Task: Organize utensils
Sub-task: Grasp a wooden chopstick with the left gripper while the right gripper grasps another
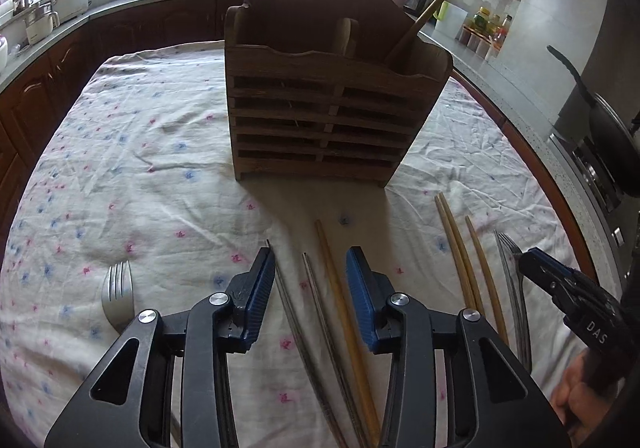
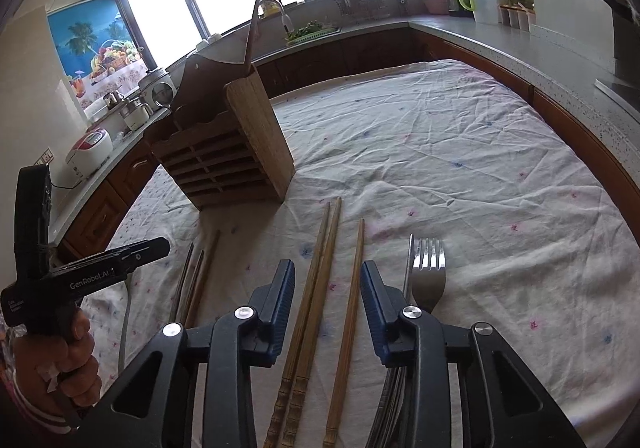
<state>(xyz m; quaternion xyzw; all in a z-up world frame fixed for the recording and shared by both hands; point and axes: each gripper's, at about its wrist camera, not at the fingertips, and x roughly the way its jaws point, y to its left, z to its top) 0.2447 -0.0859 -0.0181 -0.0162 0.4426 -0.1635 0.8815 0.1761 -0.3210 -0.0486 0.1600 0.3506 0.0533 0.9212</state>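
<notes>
— Two claws, both spread and empty: my left claw (image 1: 310, 254) straddles a wooden chopstick (image 1: 346, 312), my right claw (image 2: 327, 268) straddles three bamboo chopsticks (image 2: 320, 272).
— Why?
— Presumably lining up grabs for the wooden caddy (image 1: 320, 108) across the bench (image 1: 140, 128).

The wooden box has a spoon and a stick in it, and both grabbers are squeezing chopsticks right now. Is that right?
Not quite. Both grabbers are open and hold nothing: the left gripper and the right gripper only hover over chopsticks lying on the cloth, as both wrist views show. The wooden box part is right.
</notes>
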